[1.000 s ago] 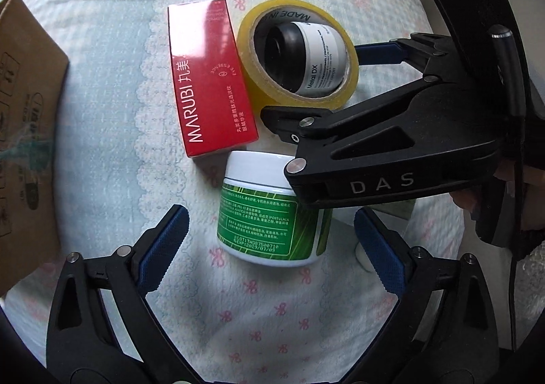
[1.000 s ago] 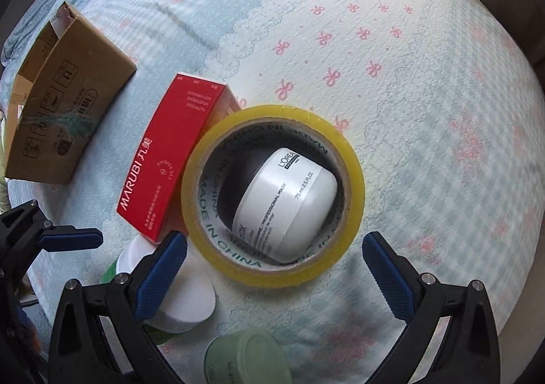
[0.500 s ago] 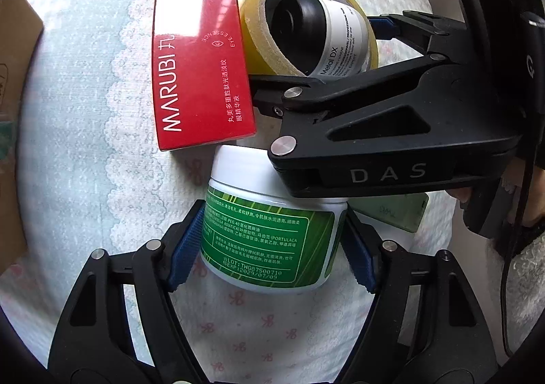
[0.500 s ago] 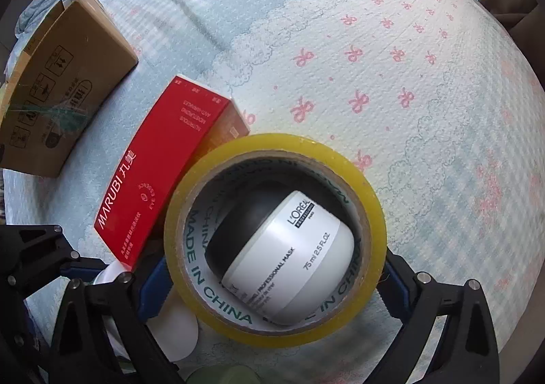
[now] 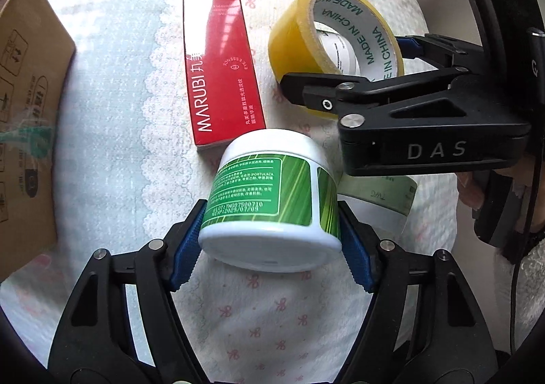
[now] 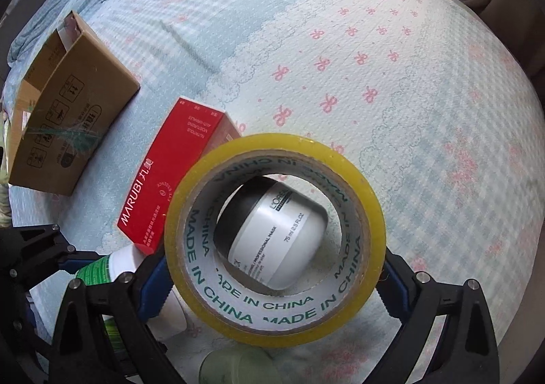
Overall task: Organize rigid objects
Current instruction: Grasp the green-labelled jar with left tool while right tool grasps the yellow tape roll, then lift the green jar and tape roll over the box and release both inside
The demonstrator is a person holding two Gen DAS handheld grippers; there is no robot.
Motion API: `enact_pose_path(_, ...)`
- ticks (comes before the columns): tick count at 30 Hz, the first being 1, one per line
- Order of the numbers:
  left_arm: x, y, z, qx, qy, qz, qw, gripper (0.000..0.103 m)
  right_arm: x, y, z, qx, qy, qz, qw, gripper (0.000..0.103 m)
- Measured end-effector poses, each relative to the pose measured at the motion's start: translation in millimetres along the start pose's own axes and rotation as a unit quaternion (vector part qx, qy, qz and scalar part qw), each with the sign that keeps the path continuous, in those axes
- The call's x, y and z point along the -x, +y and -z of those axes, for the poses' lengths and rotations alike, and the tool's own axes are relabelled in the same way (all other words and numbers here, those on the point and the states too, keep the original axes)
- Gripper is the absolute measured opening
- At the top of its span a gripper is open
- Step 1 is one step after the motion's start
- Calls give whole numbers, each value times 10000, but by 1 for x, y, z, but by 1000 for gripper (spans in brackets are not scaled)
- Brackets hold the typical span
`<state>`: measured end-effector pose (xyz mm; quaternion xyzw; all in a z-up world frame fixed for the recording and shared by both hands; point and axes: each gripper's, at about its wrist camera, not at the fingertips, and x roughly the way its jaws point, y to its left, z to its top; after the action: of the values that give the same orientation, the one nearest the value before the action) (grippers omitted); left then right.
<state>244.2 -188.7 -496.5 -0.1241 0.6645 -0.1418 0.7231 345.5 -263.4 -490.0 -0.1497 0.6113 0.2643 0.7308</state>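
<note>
Jar (image 5: 269,200) now lifted, apparently clamped

Bow-print bedspread (image 6: 391,84) w/ red box (image 5: 219,74), cardboard box (image 6: 64,111), prob. pale-green jar (image 5: 391,195)

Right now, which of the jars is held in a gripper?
The green-labelled white jar, clamped and tilted between the left gripper pads. The black-lidded white jar shows through the tape roll, which the right gripper holds; the pale green jar lies loose.
</note>
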Motion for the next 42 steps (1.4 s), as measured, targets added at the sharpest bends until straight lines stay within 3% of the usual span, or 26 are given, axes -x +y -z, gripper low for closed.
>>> enact_pose_path(13, 62, 0, 15, -177, -706, 61, 9973, 69, 64, -4, 20, -834, -487, 242, 9950, 98)
enact_pose_path(20, 134, -11, 28, -311, -1304, 139, 9909, 69, 132, 14, 29, -1178, -909, 444, 9879, 98)
enact_pose_path(31, 280, -1, 47, -306, -2297, 44, 9728, 69, 247, 78, 25, -1245, -1552, 477, 9789, 98)
enact_pose_path(42, 381, 80, 48, -162, -2634, -78, 9645, 69, 279, 174, -14, -1232, -1750, 275, 9765, 98)
